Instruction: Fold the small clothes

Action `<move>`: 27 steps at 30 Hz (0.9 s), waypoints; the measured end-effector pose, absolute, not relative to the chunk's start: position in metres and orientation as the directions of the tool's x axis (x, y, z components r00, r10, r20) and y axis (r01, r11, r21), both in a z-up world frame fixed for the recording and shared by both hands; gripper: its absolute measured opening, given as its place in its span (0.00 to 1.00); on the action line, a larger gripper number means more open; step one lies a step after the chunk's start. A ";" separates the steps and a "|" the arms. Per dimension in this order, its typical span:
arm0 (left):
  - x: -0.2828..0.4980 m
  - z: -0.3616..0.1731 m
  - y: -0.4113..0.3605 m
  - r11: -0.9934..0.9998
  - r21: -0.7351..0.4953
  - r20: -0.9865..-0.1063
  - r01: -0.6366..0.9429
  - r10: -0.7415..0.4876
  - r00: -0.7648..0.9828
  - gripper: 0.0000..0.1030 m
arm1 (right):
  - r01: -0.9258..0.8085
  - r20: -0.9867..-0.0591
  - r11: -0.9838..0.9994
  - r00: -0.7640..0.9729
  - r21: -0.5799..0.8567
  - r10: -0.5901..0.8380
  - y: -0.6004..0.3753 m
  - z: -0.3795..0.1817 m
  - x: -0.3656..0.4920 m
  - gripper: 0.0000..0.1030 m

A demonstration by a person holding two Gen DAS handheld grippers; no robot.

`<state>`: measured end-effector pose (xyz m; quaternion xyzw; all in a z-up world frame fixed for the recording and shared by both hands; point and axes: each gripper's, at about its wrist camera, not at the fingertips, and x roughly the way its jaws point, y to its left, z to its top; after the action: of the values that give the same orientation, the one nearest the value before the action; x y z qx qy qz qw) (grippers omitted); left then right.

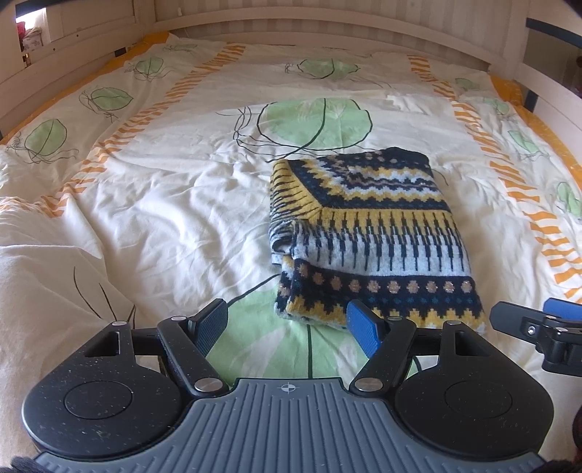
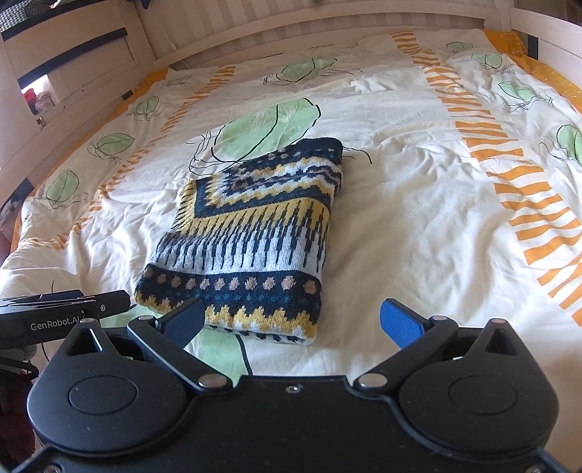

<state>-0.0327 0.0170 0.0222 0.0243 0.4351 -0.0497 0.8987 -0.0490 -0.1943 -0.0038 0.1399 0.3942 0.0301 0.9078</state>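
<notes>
Nearest the cameras, the left gripper point(image 1: 289, 329) and right gripper point(image 2: 291, 322) both hover with jaws wide apart, holding nothing. Just beyond, at twelve o'clock, the folded patterned sweater point(image 1: 367, 236) lies flat on the leaf-printed duvet point(image 1: 152, 203), its near hem just past the fingertips with nothing between. Farther off, at twelve o'clock, the pale wooden headboard point(image 2: 327, 22) closes the bed.
</notes>
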 end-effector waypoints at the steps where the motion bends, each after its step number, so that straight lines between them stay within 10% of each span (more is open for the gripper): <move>1: -0.033 0.022 0.016 0.994 0.001 -0.785 0.112 -0.069 0.616 0.69 | 0.056 -0.708 0.959 0.687 0.278 0.165 -0.194 -0.004 -0.049 0.99; 27: -0.030 0.018 0.013 0.993 -0.001 -0.795 0.119 -0.073 0.602 0.69 | 0.042 -0.704 0.955 0.685 0.293 0.186 -0.192 -0.005 -0.044 0.99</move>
<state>-0.0300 0.0125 0.0177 0.0261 0.4428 -0.0538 0.8946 -0.0437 -0.1915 -0.0051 0.1442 0.3946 0.0397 0.9066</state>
